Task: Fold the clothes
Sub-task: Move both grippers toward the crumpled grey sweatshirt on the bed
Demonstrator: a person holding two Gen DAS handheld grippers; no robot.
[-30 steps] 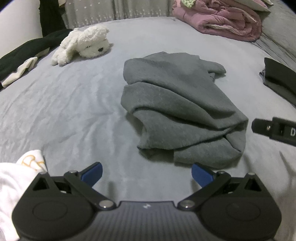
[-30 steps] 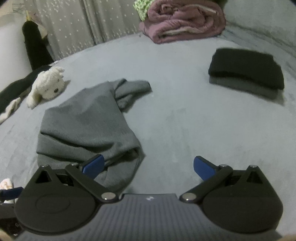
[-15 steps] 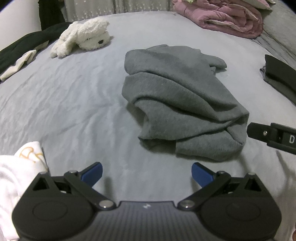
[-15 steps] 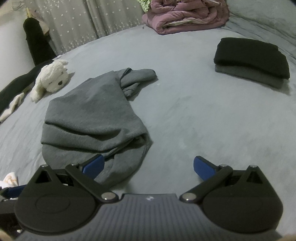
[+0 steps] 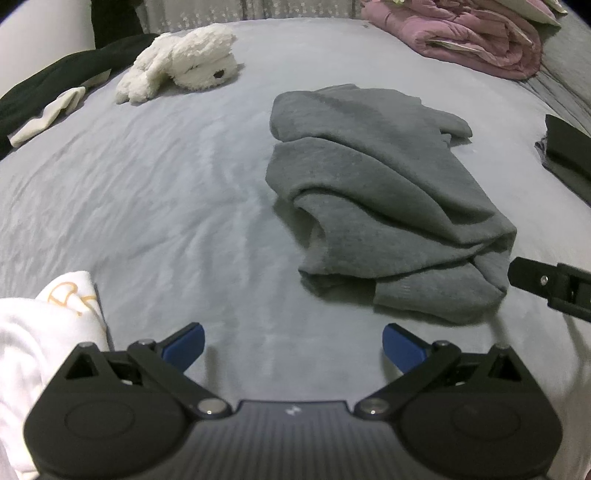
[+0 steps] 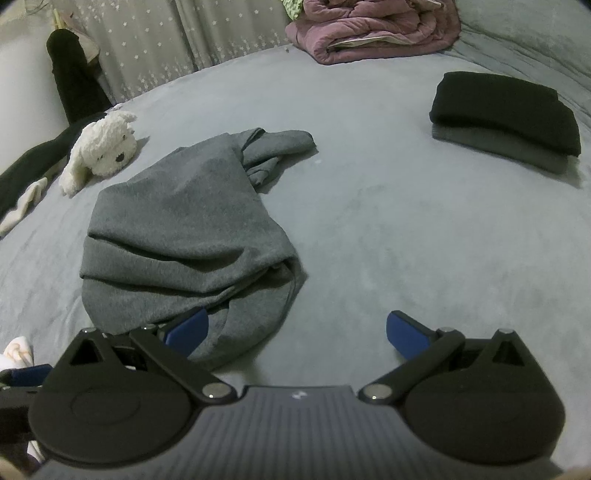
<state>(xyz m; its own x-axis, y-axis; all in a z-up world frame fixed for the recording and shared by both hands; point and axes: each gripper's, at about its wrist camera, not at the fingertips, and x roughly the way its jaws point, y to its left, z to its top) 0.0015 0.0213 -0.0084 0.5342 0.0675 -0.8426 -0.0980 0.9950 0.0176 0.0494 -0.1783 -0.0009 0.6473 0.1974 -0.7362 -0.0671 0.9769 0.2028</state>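
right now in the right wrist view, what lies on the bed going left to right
fluffy white plush dog → crumpled grey sweatshirt → folded pink quilt at the back → folded black garment stacked on a folded grey one

You are looking across the bed (image 6: 369,229) where the crumpled garment (image 6: 184,229) is lying mid-sheet, the plush toy (image 6: 101,151) sitting behind-left of it, the folded stack (image 6: 502,118) resting far right, the rolled quilt (image 6: 373,29) lying behind.
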